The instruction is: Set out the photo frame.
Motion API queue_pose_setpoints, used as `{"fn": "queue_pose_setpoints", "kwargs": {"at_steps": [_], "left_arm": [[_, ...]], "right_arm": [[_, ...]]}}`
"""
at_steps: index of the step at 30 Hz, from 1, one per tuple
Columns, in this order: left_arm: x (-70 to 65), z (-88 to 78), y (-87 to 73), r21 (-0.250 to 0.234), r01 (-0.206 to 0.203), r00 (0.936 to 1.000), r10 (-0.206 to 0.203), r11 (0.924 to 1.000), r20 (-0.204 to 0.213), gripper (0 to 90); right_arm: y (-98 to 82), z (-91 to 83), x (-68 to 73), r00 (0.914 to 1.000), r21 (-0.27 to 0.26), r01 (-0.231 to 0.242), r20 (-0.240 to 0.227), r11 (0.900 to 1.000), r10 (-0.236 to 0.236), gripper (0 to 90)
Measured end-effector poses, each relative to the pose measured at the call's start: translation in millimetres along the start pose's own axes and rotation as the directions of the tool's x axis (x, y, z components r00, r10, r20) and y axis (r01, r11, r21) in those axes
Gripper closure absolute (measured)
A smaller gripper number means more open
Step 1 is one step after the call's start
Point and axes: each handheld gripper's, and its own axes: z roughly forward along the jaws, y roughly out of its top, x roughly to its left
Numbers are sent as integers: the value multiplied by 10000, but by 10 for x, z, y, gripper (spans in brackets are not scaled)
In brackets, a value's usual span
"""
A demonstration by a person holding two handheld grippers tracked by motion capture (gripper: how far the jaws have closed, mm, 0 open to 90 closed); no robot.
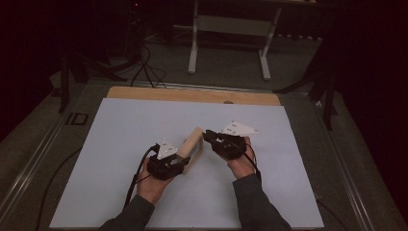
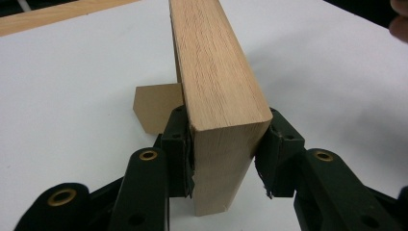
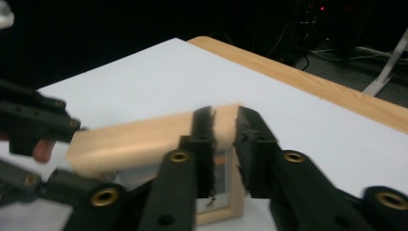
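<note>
- Light wooden picture frame [image 1: 194, 147] stands upright on white worktop [image 1: 120, 144], mid-table.
- Left gripper [image 2: 223, 156] clamps one frame end.
- Right gripper [image 3: 225, 144] pinches the other corner, jaws narrow.

No text, label, number or sign is readable anywhere — nothing legible.

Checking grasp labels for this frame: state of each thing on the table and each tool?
wooden picture frame: standing on edge on the sheet, held at both ends
brown back stand: folded out behind the frame
left tool: shut on the frame's near end
right tool: shut on the frame's top rail at its corner
white sheet: flat on the table
</note>
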Motion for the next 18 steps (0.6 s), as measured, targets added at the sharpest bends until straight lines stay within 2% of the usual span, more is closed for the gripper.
{"fn": "queue_pose_setpoints", "kwargs": {"at_steps": [6, 11, 18], "left_arm": [[-30, 4, 0, 26, -230, 9997, 230, 9997, -30, 607], [-39, 5, -1, 21, -292, 9996, 292, 9996, -29, 607], [-60, 8, -1, 34, -388, 9992, 388, 9992, -39, 606]], "right_arm": [[102, 87, -28, 9998, -16, -3, 208, 10000, 3, 893], [141, 170, -52, 9995, 76, -82, 291, 9999, 80, 896], [172, 348, -32, 9995, 384, 72, 319, 9992, -84, 896]]}}
